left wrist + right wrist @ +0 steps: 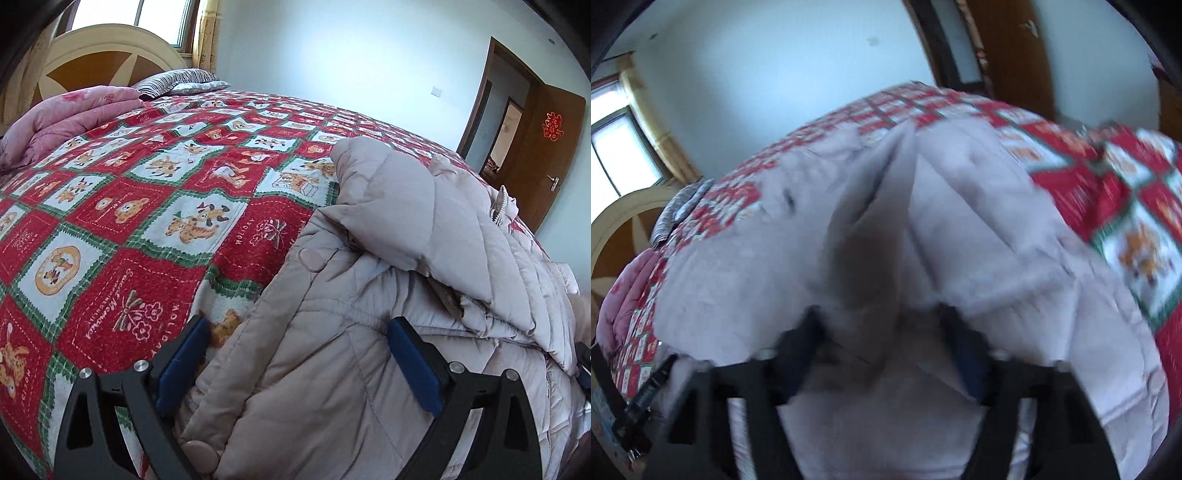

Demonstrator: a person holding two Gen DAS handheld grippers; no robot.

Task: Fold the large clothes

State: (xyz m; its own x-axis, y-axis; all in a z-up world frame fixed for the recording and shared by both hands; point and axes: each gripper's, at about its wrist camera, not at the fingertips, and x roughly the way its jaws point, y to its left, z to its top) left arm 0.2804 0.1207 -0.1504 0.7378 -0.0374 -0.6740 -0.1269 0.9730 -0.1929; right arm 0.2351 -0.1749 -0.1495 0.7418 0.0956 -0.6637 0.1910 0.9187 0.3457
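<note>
A large beige quilted puffer jacket (388,280) lies on a bed with a red, white and green bear-print blanket (147,192). My left gripper (299,332) is open, its blue-padded fingers (413,365) straddling the jacket's near edge by a snap button (312,259); a sleeve is folded over the body. In the blurred right wrist view, the jacket (979,229) fills the middle and my right gripper (879,321) has bunched jacket fabric between its fingers. Whether it grips the fabric is unclear.
A pink quilt (66,114) and a striped pillow (177,83) lie by the headboard (88,62) at the far left. A brown door (554,147) stands open at the right. The bed's near edge is by the grippers.
</note>
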